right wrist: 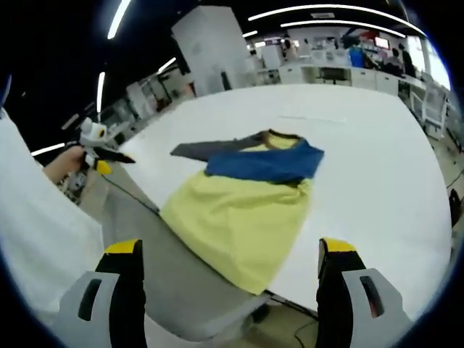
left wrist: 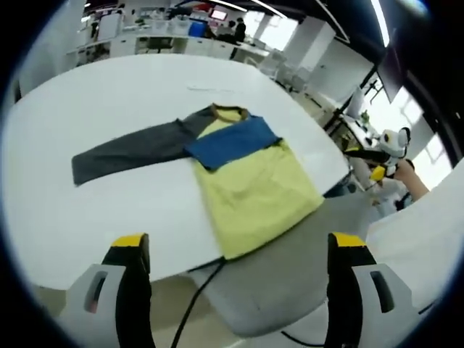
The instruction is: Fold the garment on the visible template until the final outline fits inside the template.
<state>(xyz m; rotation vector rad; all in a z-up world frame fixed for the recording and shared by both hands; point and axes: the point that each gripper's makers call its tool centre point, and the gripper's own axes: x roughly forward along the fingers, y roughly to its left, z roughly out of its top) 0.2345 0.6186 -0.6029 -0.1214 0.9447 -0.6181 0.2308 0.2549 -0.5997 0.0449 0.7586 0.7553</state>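
Garment (left wrist: 239,177) lies part-folded on table (left wrist: 109,94), one blue sleeve across, grey sleeve (left wrist: 127,152) still outstretched; both grippers (left wrist: 239,246) (right wrist: 228,250) gape, holding nothing.

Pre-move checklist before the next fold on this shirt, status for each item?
1. Left tongs free: ok, jaws apart, nothing between them.
2. Right tongs free: ok, jaws apart, nothing held.
3. Shirt in sight: ok, it lies on the white table in both views.
4. Blue sleeve folded in: ok, it lies across the yellow chest.
5. Dark sleeve folded in: not ok, it stretches flat outward.
6. Hem inside table: not ok, the yellow hem overhangs the near edge.
7. Template outline: cannot tell.
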